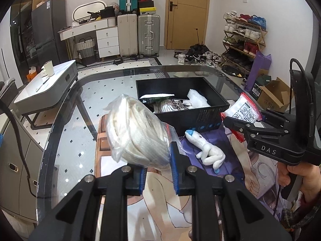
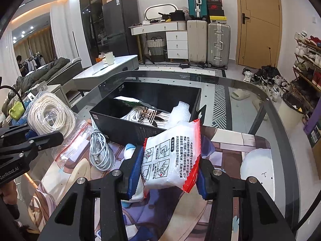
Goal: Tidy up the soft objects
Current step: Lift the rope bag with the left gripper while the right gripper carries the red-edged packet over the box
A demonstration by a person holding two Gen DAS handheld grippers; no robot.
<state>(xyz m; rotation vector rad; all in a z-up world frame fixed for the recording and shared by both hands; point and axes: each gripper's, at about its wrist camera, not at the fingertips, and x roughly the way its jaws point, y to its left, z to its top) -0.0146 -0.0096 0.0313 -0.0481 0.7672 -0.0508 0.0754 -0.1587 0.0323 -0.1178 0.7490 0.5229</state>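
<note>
The left gripper [image 1: 158,172] clamps the zip end of a rope bag [image 1: 136,134], which juts up ahead of its jaws. The right gripper [image 2: 166,172] pinches a white packet [image 2: 170,158] (red-edged) between blue pads. Both hang above the mat [image 1: 160,200], just short of the black box [image 2: 124,128].

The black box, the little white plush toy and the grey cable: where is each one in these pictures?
Black box [image 1: 192,118]: left wrist view, on its near outer wall.
White plush toy [image 1: 208,150]: left wrist view, on its body.
Coiled grey cable [image 2: 100,152]: right wrist view, on the loops of the coil.
</note>
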